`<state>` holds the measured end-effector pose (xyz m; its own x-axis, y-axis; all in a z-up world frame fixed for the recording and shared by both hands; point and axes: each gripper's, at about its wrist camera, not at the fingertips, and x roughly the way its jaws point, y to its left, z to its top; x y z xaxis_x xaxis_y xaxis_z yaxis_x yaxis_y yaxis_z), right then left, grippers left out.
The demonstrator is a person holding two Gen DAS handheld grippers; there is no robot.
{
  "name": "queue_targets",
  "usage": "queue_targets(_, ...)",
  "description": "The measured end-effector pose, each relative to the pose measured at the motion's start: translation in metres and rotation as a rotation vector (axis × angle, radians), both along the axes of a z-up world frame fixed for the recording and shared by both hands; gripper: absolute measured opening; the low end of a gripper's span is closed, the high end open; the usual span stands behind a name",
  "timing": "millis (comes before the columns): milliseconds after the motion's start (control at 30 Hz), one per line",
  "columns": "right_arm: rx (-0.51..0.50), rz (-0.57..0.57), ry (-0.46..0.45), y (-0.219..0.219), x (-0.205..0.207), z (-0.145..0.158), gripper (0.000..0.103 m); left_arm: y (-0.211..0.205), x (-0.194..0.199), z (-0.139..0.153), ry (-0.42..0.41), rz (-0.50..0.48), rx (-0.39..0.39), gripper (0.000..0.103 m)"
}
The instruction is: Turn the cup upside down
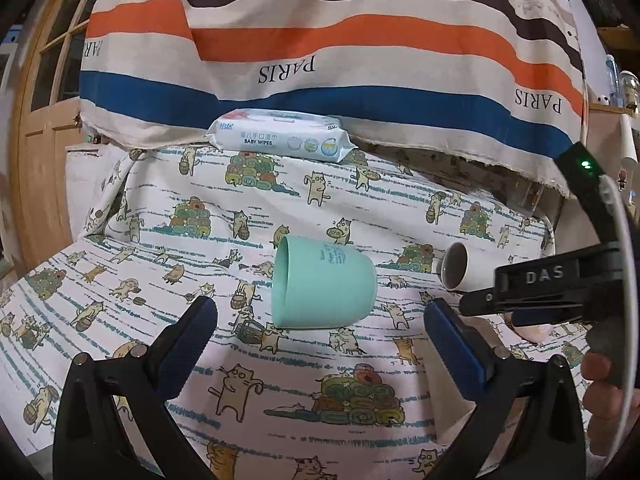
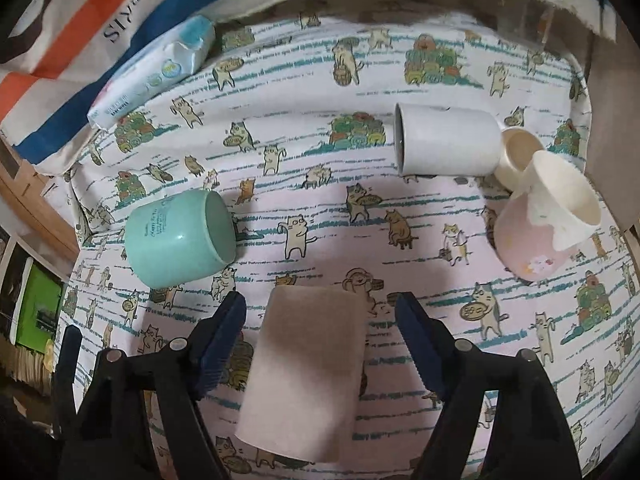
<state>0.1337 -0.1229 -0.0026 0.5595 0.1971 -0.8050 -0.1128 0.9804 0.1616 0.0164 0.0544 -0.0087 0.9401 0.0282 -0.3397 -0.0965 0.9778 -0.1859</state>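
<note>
both grippers hanging wide open, gripping nothing, over a cat-print cloth.

the left gripper (image 1: 320,322) is facing the mint cup (image 1: 322,282), lying on its side at its 12 o'clock; the right gripper (image 2: 320,328) is seeing it at 10 o'clock. four cups are lying tipped: mint, white cup (image 2: 446,142), pink cup (image 2: 528,242), cream cup (image 2: 560,204). only the right view is showing a beige cloth (image 2: 306,376); one baby wipes pack (image 1: 280,140) is sitting against a striped sheet (image 1: 320,40).
</note>
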Motion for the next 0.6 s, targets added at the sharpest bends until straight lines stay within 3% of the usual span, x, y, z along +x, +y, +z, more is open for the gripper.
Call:
queue_targets(300, -0.038, -0.027, 0.114, 0.010, 0.023, -0.013, 0.079, -0.008, 0.001, 0.000, 0.012, 0.025, 0.053, 0.103)
queue_targets(600, -0.041, -0.032, 0.161, 0.014, 0.033, -0.025, 0.079, -0.011, 0.003, 0.000, 0.014, 0.013, 0.067, 0.103)
